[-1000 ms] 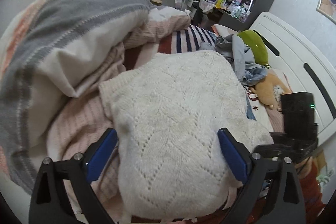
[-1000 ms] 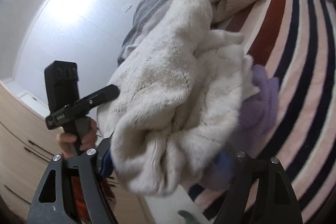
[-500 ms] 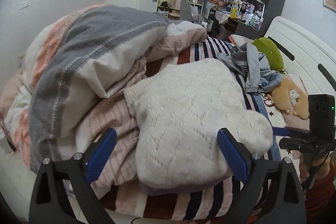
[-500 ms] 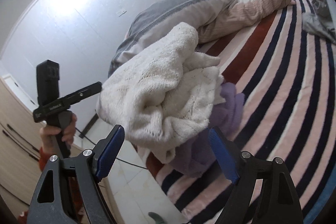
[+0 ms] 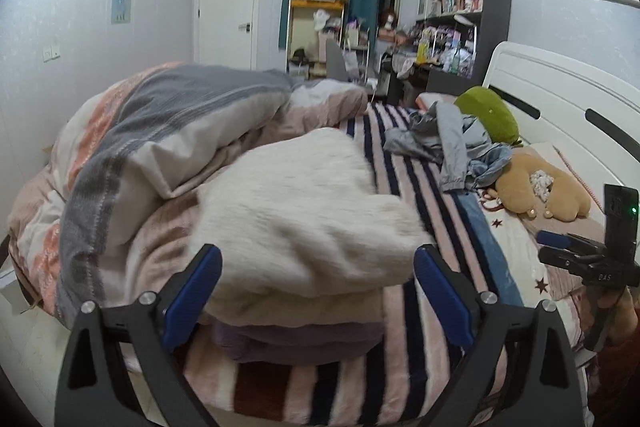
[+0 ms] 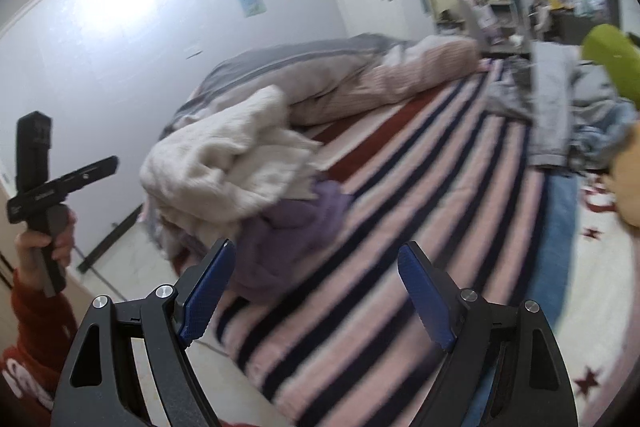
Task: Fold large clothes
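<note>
A folded cream knit sweater (image 5: 304, 223) lies on a folded purple garment (image 5: 296, 341) at the near edge of the striped bed (image 5: 424, 227). My left gripper (image 5: 316, 295) is open and empty, held back from the pile. My right gripper (image 6: 316, 291) is open and empty above the striped blanket (image 6: 420, 227), to the right of the same sweater (image 6: 228, 167) and purple garment (image 6: 288, 235). The right gripper also shows in the left wrist view (image 5: 560, 243), and the left gripper shows in the right wrist view (image 6: 108, 165).
A bunched grey and pink duvet (image 5: 160, 147) fills the bed's left side. Loose grey and blue clothes (image 5: 452, 147), a green cushion (image 5: 488, 115) and a tan plush toy (image 5: 536, 187) lie near the white headboard (image 5: 560, 99). Shelves and a door stand beyond.
Both grippers have let go of the cream sweater and pulled back from it. The sweater now rests on the purple garment. The right gripper has swung toward the middle of the bed.
</note>
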The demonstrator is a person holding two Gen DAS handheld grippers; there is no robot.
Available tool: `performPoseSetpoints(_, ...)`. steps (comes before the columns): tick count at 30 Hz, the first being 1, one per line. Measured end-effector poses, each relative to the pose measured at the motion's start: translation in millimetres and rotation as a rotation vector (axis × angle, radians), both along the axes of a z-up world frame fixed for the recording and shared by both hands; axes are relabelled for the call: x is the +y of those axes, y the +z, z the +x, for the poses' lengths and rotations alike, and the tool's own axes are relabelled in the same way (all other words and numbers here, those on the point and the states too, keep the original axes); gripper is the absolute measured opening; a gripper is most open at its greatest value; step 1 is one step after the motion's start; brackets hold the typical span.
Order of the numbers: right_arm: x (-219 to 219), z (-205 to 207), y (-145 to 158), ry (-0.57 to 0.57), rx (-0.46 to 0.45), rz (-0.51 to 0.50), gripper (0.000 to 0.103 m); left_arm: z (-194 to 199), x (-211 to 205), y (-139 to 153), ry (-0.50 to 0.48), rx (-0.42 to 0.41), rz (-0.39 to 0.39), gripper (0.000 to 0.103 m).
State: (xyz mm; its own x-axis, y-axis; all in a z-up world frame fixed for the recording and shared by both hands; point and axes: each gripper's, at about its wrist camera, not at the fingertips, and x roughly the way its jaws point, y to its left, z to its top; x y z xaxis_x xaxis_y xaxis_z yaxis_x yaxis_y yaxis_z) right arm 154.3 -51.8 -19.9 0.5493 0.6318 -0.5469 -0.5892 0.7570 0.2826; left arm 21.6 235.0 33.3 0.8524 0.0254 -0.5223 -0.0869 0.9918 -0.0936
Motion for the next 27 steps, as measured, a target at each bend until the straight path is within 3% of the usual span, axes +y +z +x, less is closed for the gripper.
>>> performPoseSetpoints(5,-66,-33,-1,-0.148,-0.112,-0.05,0.081,-7,-65,-14,0.015,-0.125,0.056,0.099)
performPoseSetpoints(8,-93,-60,0,-0.214,-0.212,-0.113,0.09,-11,-106,-22,0.036,-0.206,0.102,0.101)
performPoseSetpoints(13,-128,-101,-2,-0.311,-0.349,-0.19,0.099,-18,-163,-36,0.048,-0.308,0.103,0.102)
performPoseSetpoints(15,-137,-114,-3,-0.337,-0.392,-0.2,0.103,-19,-179,-38,0.057,-0.326,0.106,0.102)
performPoseSetpoints(20,-144,-137,-10,-0.372,-0.464,-0.209,0.103,-24,-212,-42,0.066,-0.354,0.131,0.102)
performPoseSetpoints(27,-140,-147,-11,-0.392,-0.506,-0.187,0.103,-26,-217,-42,0.057,-0.36,0.131,0.102)
